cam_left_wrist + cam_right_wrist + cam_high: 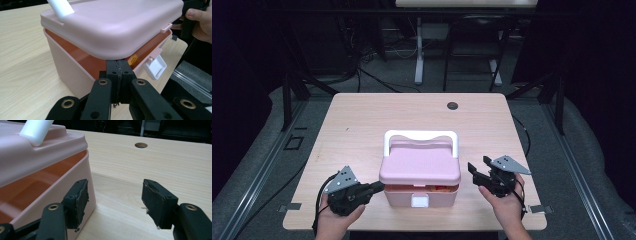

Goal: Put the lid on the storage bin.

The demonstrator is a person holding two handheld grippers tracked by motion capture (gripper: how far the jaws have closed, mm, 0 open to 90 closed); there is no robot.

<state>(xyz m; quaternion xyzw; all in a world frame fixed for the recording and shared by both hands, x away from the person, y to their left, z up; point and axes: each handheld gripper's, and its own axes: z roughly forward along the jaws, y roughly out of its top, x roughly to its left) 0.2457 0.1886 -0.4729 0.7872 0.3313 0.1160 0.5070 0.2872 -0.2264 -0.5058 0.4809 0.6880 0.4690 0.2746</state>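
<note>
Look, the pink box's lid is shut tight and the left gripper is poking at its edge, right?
Not quite: the lid of the pink box is lifted ajar, with a gap above the rim. The left gripper pokes under its edge. The left gripper view shows it.

My left gripper (377, 188) and my right gripper (478, 169) are black, each topped by a grey plate. The storage box (67, 67) between them is pale pink, its lid (419, 167) the same pink, its handle (420, 135) and latch (419, 201) white, its inside orange. The table (362, 115) is light wood grain.
</note>
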